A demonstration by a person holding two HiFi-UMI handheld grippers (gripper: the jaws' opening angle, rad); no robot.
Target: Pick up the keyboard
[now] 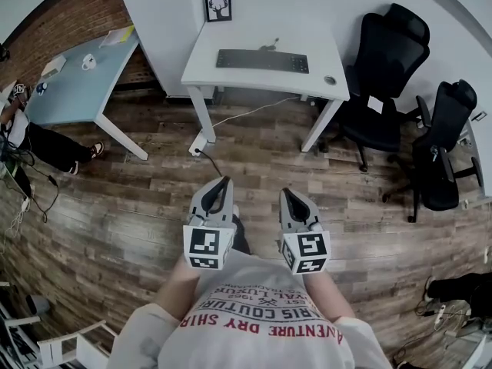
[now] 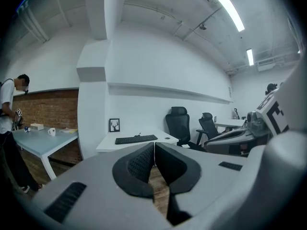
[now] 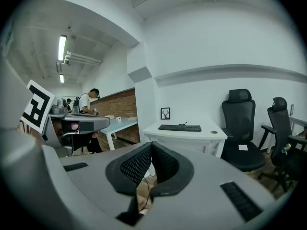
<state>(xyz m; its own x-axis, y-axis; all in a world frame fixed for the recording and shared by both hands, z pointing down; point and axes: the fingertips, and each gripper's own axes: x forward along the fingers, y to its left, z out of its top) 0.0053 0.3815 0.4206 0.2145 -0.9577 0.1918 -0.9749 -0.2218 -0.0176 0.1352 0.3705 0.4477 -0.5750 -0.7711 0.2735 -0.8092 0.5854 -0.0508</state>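
A black keyboard (image 1: pixel 262 60) lies flat on a white desk (image 1: pixel 231 74) across the room; it also shows far off as the keyboard (image 2: pixel 135 139) in the left gripper view and the keyboard (image 3: pixel 180 127) in the right gripper view. My left gripper (image 1: pixel 225 181) and right gripper (image 1: pixel 288 193) are held side by side in front of my chest, well short of the desk, over the wood floor. Both are shut with nothing between their pads, as the left gripper (image 2: pixel 154 146) and right gripper (image 3: pixel 151 145) show close up.
A framed deer picture (image 1: pixel 218 6) stands at the desk's back and a small round object (image 1: pixel 330 80) at its right end. Two black office chairs (image 1: pixel 384 60) (image 1: pixel 442 144) stand right of the desk. A pale blue table (image 1: pixel 73 83) with a mug is at left, a person beside it. A cable (image 1: pixel 254 110) runs under the desk.
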